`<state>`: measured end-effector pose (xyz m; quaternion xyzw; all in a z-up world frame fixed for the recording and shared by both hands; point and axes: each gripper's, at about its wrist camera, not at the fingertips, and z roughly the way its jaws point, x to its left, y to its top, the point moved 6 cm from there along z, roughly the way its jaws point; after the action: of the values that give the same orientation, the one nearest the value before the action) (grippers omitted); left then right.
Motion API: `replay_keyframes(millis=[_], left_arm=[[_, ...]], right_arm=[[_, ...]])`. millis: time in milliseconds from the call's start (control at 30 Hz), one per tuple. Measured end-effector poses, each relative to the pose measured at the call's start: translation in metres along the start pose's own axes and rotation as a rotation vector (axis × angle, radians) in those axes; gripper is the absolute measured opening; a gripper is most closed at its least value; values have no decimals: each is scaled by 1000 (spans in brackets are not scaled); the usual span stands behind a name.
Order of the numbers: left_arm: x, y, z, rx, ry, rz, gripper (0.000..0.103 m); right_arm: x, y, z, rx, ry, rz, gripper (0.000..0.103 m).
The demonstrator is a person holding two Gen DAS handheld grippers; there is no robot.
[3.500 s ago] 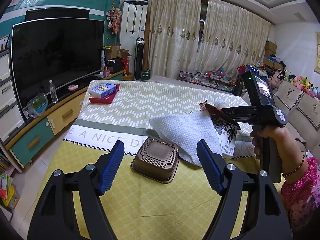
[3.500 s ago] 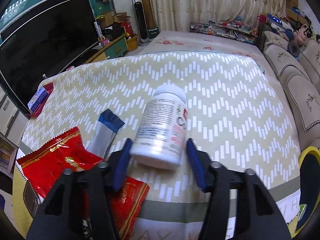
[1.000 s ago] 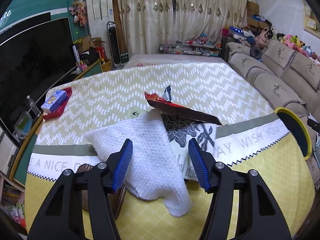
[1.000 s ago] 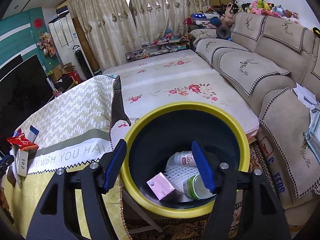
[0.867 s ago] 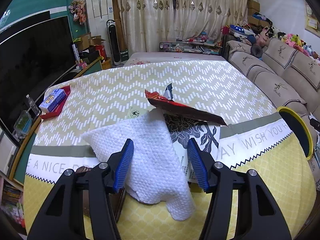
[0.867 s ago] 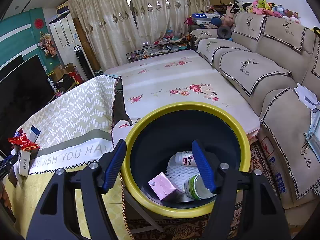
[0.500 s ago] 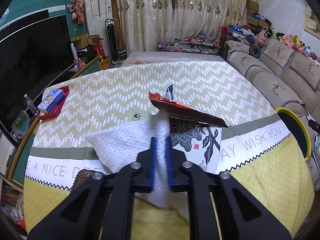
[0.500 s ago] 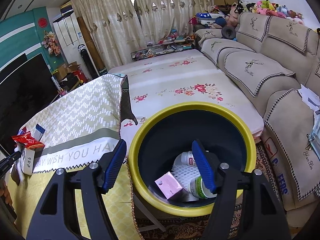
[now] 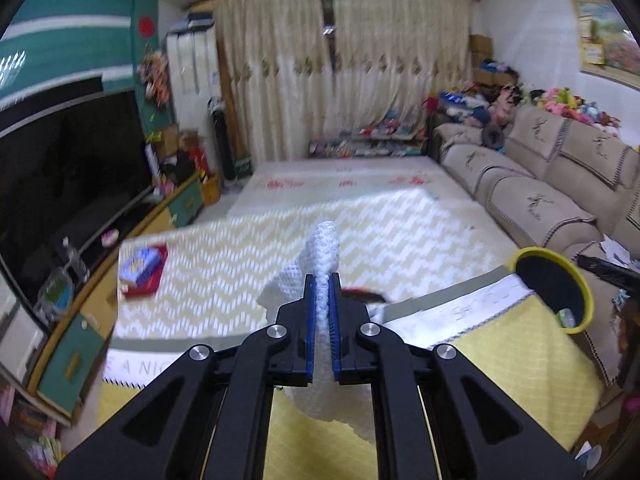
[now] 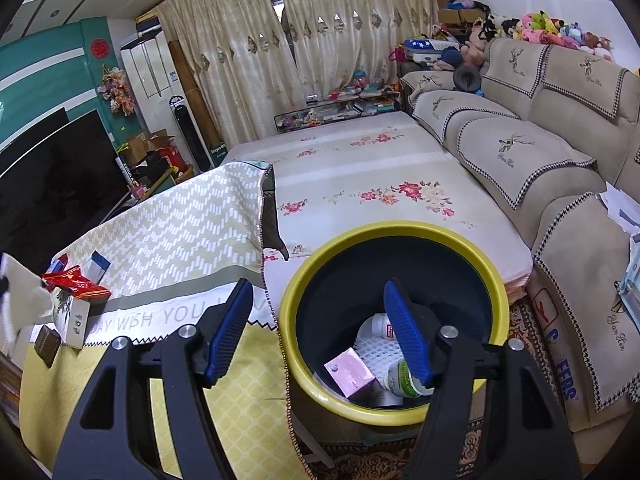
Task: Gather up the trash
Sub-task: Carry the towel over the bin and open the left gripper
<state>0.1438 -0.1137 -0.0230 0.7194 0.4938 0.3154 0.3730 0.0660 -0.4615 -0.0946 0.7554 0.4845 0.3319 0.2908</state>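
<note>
One tablecloth (yellow chevrons), beige sofa.

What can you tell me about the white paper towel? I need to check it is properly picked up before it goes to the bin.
The white paper towel is a soft, dimpled sheet, crumpled into folds. The left gripper is shut on it, its blue pads pinching the middle. One bunched end sticks up past the fingertips, and the rest hangs loose below the jaws, its ragged edge over the yellow tablecloth. It looks lifted, though the fingers hide whether the lowest edge is free. In the right wrist view it shows only as a white blur at the left edge.
</note>
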Motion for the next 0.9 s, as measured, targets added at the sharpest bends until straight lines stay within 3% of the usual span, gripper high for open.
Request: replay_keyframes(millis=[133,333,567,900], left_arm=[[-32,16,-26,-41,-68,42,7],[-109,22,-30,-29,-233,118,7],[-231,29,-2,27,-420,239,7],[-364,36,57,43,-517,342,7]], right_arm=[[-4,1,-10,-14,-13,-17,65],[-30,0,-31,-56,-99,-28,69],[-86,-11,-46,-72,-178,39,70],[-135,-23,-48,-66,-218,118,74]])
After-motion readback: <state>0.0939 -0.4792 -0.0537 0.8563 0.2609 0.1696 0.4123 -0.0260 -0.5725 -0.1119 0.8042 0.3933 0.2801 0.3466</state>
